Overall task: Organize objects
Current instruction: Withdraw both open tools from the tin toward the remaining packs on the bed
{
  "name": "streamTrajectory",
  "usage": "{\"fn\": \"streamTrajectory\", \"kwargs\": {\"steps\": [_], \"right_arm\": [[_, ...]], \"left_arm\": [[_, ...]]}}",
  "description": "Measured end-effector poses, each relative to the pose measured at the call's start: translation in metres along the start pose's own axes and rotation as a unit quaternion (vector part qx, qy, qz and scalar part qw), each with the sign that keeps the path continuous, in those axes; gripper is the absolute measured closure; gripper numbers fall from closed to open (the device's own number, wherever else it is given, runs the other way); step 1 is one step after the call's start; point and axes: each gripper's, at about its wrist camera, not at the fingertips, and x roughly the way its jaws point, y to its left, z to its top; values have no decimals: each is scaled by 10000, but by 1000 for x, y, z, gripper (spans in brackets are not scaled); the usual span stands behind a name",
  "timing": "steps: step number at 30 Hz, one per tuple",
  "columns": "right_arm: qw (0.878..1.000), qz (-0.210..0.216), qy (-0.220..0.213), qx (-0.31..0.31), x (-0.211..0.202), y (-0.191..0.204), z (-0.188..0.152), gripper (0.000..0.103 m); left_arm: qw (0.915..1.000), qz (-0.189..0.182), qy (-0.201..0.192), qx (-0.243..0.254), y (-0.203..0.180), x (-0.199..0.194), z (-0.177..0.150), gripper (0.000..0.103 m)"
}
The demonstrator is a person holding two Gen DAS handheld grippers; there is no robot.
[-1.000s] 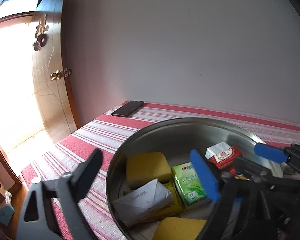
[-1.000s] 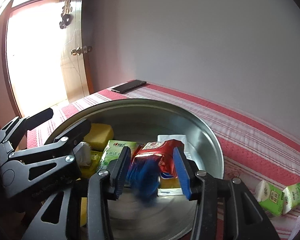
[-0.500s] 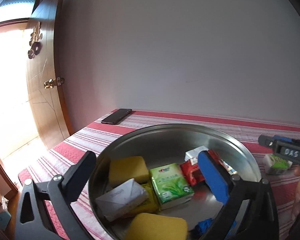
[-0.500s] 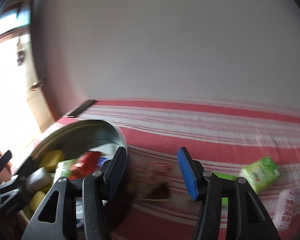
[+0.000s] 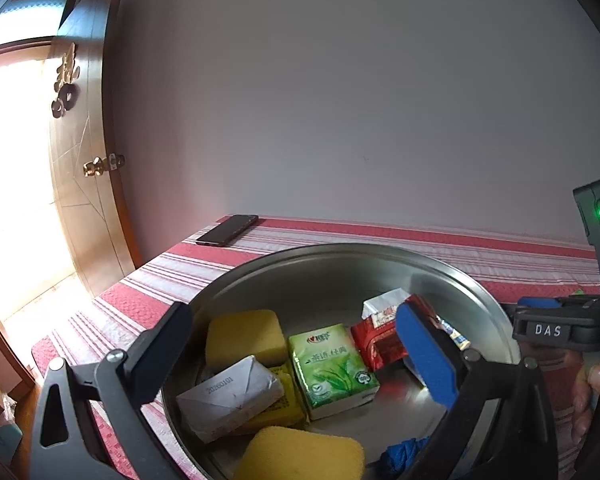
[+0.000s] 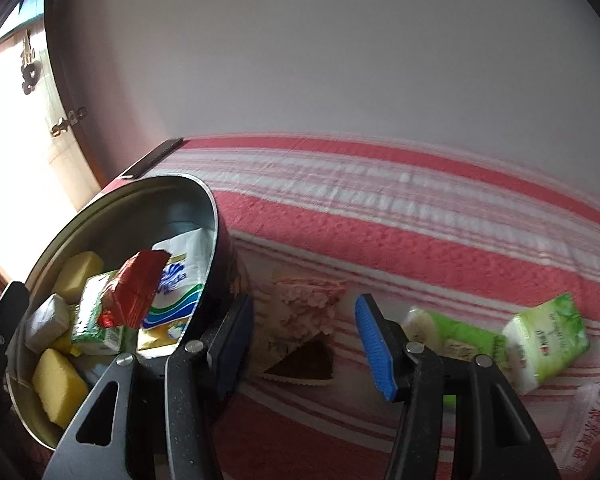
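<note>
- Right gripper (image 6: 304, 340) released, nothing between its jaws, over a flat brown packet (image 6: 302, 336) on the table (image 6: 420, 240) just beside the pan (image 6: 216, 216).
- Packet looks light, floppy, slippery: pinch across its edges.
- Left gripper (image 5: 296, 356) wide apart, empty, above the pan.
- Green tissue packs (image 6: 544, 336) lie nearby; pan wall crowds the left jaw.

Shiny metal basin (image 5: 480, 300); woven textured tablecloth (image 6: 380, 240); glossy plastic packets (image 5: 332, 364).
</note>
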Motion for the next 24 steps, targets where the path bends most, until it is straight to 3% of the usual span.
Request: {"fn": "streamTrajectory", "kwargs": {"steps": [5, 7, 11, 14, 23, 24], "right_arm": [[9994, -223, -120, -254, -1, 16, 5, 47], [9997, -37, -51, -227, 3, 16, 4, 47], [9999, -141, -34, 22, 9, 5, 0, 47], [9999, -149, 67, 47, 14, 2, -1, 47], [9971, -469, 512, -311, 32, 14, -5, 47], [9967, -521, 510, -370, 31, 16, -5, 52]], "left_arm": [[9996, 257, -94, 72, -1, 5, 0, 0], [9990, 406, -143, 113, 0, 10, 1, 0], [9996, 261, -57, 104, 5, 20, 6, 0], [9992, 388, -62, 56, 9, 26, 8, 0], [9997, 73, -214, -6, 5, 9, 5, 0], [9997, 45, -238, 8, 3, 6, 6, 0]]}}
